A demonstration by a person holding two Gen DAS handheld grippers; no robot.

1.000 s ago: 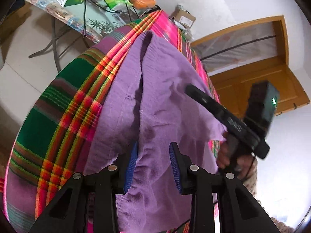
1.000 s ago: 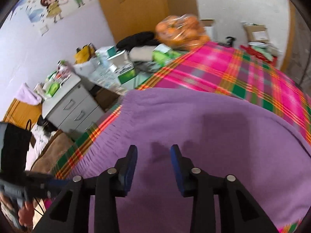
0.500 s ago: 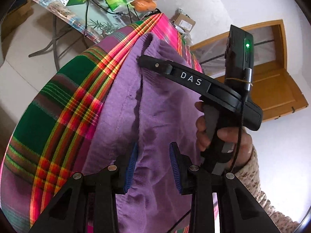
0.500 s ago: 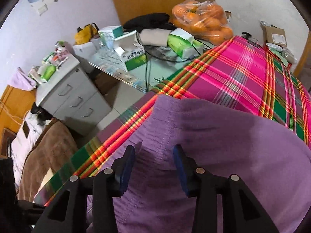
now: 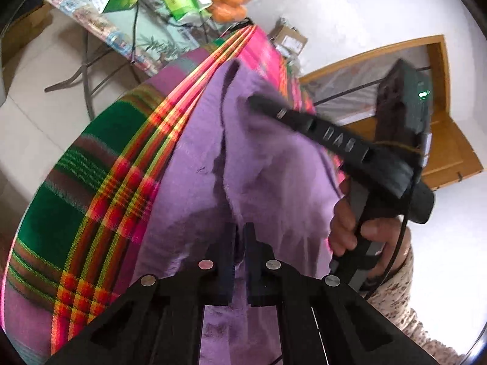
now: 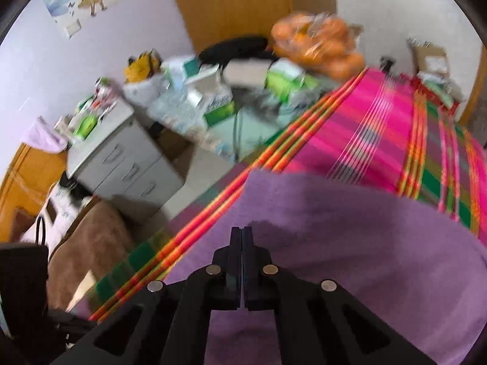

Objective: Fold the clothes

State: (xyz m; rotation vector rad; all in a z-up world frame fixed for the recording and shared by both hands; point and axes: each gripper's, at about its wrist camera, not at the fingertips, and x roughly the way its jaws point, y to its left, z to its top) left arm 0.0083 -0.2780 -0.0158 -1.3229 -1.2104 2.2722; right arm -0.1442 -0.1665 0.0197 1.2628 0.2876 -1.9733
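— Pinching anything, the left gripper?
— Its jaws are nearly shut on a fold of the purple garment.
— And the right gripper?
— Jaws pressed together; whether cloth sits between them, I cannot tell.
— Where is the garment?
— Spread on the plaid bedspread. Farther off, a cluttered desk with oranges.

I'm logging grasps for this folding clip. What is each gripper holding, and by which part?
Left gripper: shut on a raised fold of the purple garment. Right gripper: shut at the garment's edge; whether it pinches cloth cannot be told.
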